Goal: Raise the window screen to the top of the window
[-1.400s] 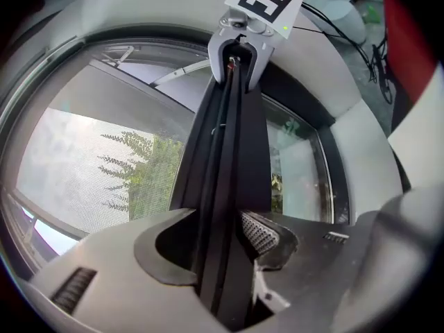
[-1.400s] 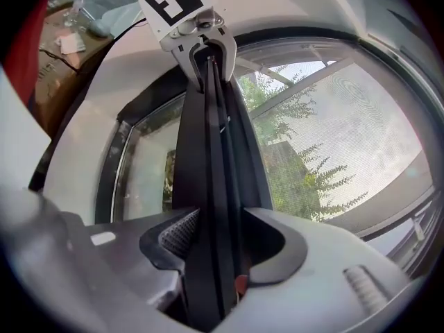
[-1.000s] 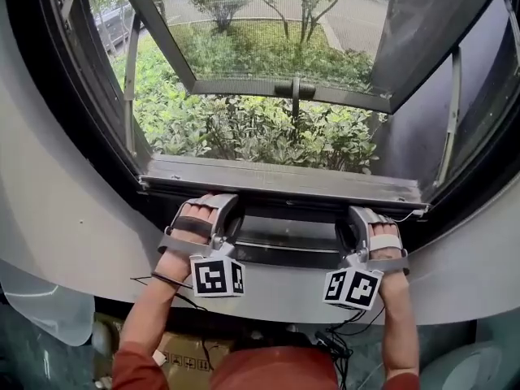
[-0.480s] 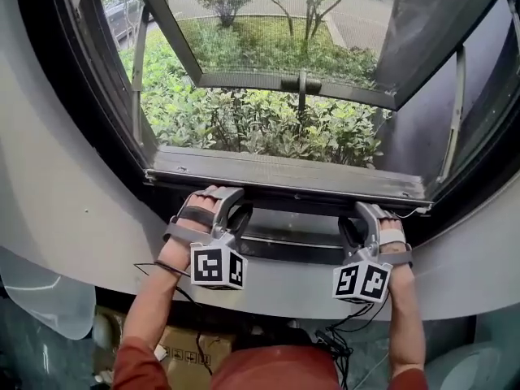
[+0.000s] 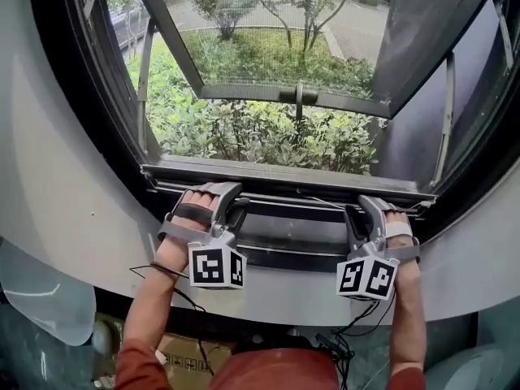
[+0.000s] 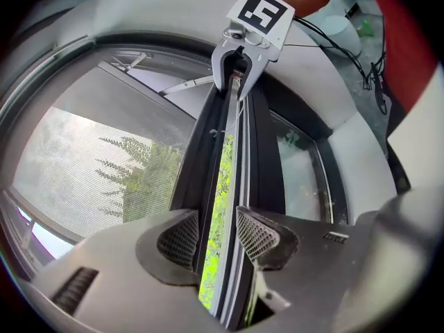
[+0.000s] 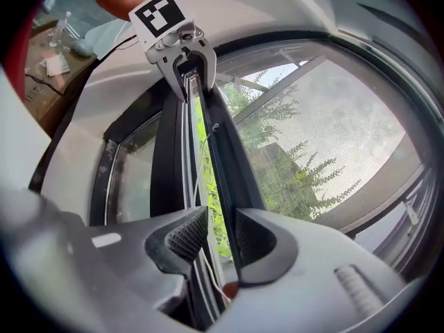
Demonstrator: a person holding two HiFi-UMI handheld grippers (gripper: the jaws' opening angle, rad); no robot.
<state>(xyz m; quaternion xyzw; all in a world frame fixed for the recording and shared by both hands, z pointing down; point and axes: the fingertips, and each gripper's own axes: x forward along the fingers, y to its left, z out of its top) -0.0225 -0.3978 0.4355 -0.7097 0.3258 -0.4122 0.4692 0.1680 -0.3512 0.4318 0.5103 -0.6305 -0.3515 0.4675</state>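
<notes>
Holds the left gripper [image 6: 218, 226] with jaws spread wide, one ribbed pad on either side of the window screen's bottom bar [image 5: 284, 177], with no plain squeeze on it. Holds the right gripper [image 7: 220, 233] the same way at the bar's other end, jaws narrower and just now closing, with the bar between them and the pads right beside it but not clearly pressing.

Shows, from each gripper view, the other gripper far along the bar, marker cube outermost, and a bright sliver of foliage beside the dark bar.

Finds the bar level and low in the opening, just above the bottom rail of the dark window frame [image 5: 97, 136].

Looks out past it to an open sash [image 5: 292, 94] swung outward, a faint grid over the view through it, and to shrubs [image 5: 260, 136] below.

Has a dark lower pane [image 5: 284, 234] under the bar, between the left hand [image 5: 185, 232] and the right hand [image 5: 400, 246].

Sits within a broad pale ledge [image 5: 65, 210], curved, smooth and matt, wrapping round the whole window.

Leaves black cables [image 5: 345, 344], a cardboard box [image 5: 187, 352] and red sleeves [image 5: 138, 372] below the ledge.
</notes>
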